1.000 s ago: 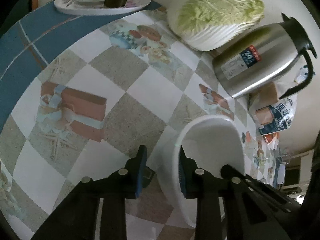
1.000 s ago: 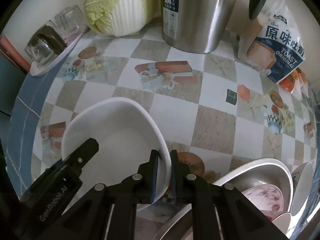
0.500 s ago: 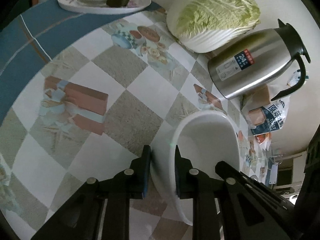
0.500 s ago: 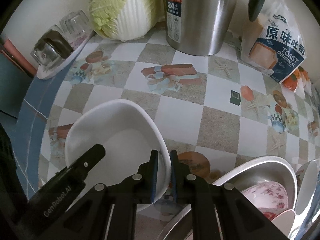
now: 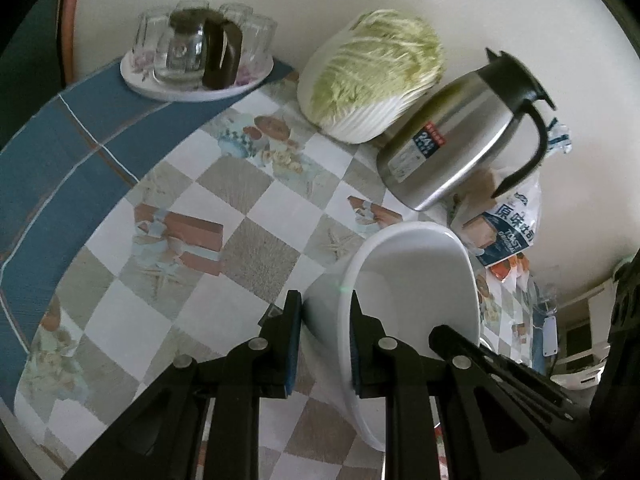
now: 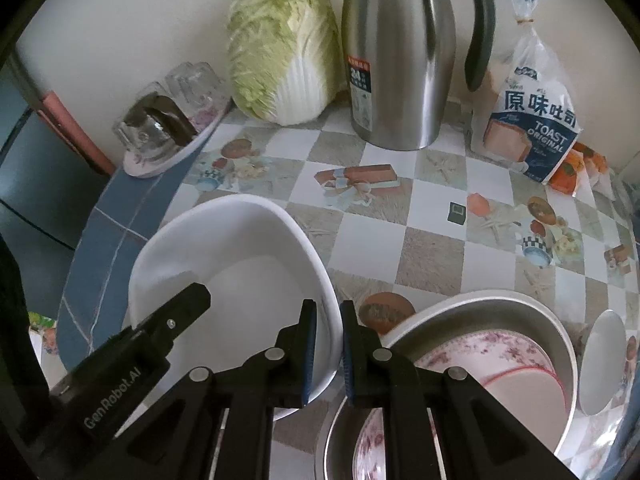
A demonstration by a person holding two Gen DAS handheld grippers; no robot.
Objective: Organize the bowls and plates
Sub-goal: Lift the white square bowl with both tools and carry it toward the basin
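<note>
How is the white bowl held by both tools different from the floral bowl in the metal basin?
The white bowl is plain; the floral bowl has a pink flower pattern. The white bowl is gripped at opposite rims by the left tool and right tool; the floral bowl rests untouched inside the metal basin. Both look like glossy ceramic.

I see a plain cream wall (image 6: 120, 20) behind the desk (image 6: 432, 256), which is covered in a checked cloth of white and grey-beige squares printed with gift boxes, starfish and small cakes. A blue band with thin pale lines (image 5: 60, 152) runs along the cloth's curved edge. A pinkish strip (image 6: 72, 132) stands against the wall at the left, beside a dark teal surface (image 6: 36, 168). Soft daylight falls evenly with mild shadows. At the far right of the left view I make out a dim, blurred bit of room with pale furniture (image 5: 580, 320).
</note>
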